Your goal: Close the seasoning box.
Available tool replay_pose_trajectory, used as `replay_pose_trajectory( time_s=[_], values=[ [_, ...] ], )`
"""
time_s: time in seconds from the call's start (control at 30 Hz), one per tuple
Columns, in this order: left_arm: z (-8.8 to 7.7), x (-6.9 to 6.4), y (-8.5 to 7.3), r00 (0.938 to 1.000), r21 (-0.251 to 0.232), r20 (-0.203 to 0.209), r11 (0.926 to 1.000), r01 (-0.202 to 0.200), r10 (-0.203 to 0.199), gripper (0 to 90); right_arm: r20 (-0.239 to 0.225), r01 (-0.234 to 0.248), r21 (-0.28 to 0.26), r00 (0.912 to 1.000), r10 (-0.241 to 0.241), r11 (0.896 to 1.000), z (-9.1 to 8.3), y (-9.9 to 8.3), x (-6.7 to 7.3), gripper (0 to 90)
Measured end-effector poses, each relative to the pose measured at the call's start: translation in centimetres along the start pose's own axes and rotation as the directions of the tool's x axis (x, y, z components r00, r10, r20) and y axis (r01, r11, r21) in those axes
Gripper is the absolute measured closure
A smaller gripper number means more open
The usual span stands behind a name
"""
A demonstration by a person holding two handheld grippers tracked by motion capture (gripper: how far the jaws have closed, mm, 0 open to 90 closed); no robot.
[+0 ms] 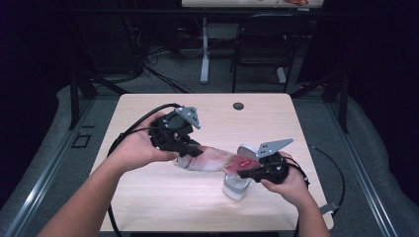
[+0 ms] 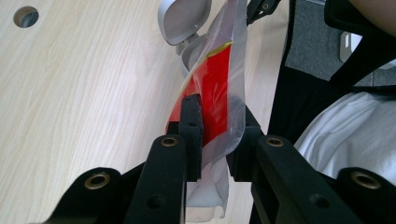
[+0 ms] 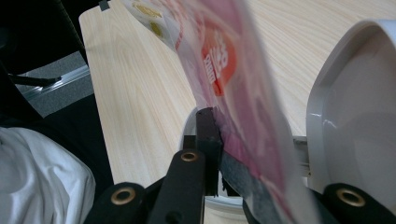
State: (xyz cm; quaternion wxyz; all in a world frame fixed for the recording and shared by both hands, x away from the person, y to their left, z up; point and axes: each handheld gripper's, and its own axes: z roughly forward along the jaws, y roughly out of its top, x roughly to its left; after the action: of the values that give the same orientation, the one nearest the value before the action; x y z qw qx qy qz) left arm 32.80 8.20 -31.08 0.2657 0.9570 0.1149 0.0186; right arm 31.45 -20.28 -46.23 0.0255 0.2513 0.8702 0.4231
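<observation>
A red, pink and clear plastic pouch hangs stretched between my two grippers, just above the wooden table. My left gripper is shut on its left end, and the left gripper view has both pads pressing the pouch at my left gripper. My right gripper is shut on the right end, clamping the pouch at my right gripper. Under that end stands a small white container with its flip lid open. The lid stands upright beside the pouch.
A round cable hole sits near the table's far edge. Beyond the table stand a black chair and a white table leg. Cables trail off both grippers over the table's left and right sides.
</observation>
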Motion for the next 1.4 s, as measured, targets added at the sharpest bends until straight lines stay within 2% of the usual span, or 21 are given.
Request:
replay_pose_trajectory(
  time_s=[0.8, 1.4],
  values=[
    [0.27, -0.01, 0.32, 1.0000, 0.006, 0.003, 0.9999, -0.008, 0.008, 79.1, -0.007, -0.008, 0.014, 0.9999, 0.008, 1.000, 0.24, -0.18, -0.22, 87.5],
    [0.36, 0.08, 0.44, 1.0000, -0.007, 0.003, 1.0000, -0.007, 0.007, 78.8, -0.006, -0.012, 0.013, 0.9999, 0.013, 1.000, 0.32, -0.28, -0.30, 87.4]
  ],
)
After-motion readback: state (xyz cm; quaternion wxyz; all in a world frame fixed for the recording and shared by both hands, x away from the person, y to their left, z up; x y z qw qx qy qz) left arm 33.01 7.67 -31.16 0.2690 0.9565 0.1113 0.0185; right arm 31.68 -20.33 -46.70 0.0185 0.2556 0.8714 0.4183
